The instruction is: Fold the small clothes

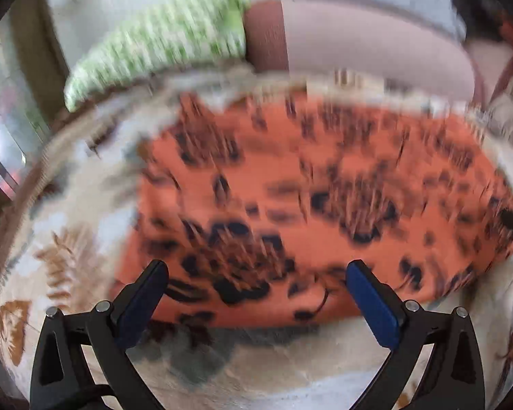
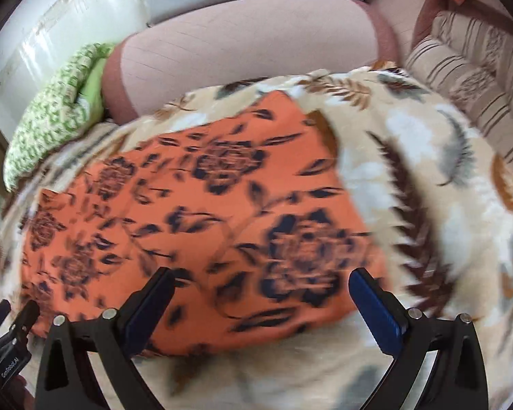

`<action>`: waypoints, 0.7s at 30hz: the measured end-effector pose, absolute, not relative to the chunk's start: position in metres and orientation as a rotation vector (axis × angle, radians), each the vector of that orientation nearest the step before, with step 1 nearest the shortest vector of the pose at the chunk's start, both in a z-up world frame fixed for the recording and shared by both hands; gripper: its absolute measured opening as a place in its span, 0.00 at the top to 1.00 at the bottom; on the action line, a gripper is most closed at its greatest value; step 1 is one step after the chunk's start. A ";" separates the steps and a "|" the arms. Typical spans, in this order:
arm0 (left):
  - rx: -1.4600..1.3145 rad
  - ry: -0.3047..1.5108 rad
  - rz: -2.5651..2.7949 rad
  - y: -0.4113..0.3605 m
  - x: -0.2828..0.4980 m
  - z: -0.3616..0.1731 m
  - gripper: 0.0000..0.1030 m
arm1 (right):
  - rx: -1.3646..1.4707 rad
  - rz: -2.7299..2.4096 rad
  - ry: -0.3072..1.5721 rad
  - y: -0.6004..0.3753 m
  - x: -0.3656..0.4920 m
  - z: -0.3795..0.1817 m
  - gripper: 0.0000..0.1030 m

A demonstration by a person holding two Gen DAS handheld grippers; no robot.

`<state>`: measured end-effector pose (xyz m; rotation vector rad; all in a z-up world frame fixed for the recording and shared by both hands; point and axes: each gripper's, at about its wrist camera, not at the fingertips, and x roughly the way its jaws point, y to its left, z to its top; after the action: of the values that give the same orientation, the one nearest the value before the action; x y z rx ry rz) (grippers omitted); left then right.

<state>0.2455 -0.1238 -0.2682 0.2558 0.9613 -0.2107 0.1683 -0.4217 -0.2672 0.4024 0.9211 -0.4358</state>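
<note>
- Orange floral garment [image 2: 195, 225]: spread flat on leaf-print blanket [image 2: 427, 171].
- Left gripper [image 1: 256, 294]: jaws spread wide, empty, above garment's near edge.
- Right gripper [image 2: 260, 300]: jaws likewise parted, nothing grasped.
- Containers: none discernible.

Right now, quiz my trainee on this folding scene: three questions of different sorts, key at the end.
1. True or false: the left gripper is clamped on the orange floral garment.
2. What does the garment lie on: A) bare wood, B) a leaf-print blanket, C) a striped cushion?
3. Fill in: the right gripper has its jaws ____.

Key: 1 false, both jaws stand apart with nothing between them; 2 B; 3 open.
</note>
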 end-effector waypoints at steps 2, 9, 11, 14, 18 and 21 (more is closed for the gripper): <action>0.264 1.008 -0.188 -0.124 0.254 -0.285 0.00 | 0.414 -0.454 0.976 -0.434 0.164 -0.280 0.01; 0.280 0.941 -0.171 -0.135 0.252 -0.267 0.00 | 0.460 -0.436 1.058 -0.454 0.169 -0.299 0.09; 0.267 0.890 -0.162 -0.131 0.249 -0.257 0.00 | 0.441 -0.451 1.000 -0.452 0.168 -0.283 0.09; 0.278 0.826 -0.110 -0.129 0.252 -0.248 0.00 | 0.398 -0.408 0.899 -0.441 0.169 -0.261 0.09; 0.280 0.849 -0.097 -0.127 0.256 -0.255 0.00 | 0.356 -0.334 0.883 -0.416 0.178 -0.259 0.09; 0.272 0.877 -0.090 -0.127 0.262 -0.265 0.00 | 0.328 -0.332 0.910 -0.408 0.189 -0.266 0.09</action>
<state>0.2622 -0.1267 -0.2646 0.2715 0.8773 -0.0901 0.1888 -0.4075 -0.2659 0.3277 0.9099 -0.3318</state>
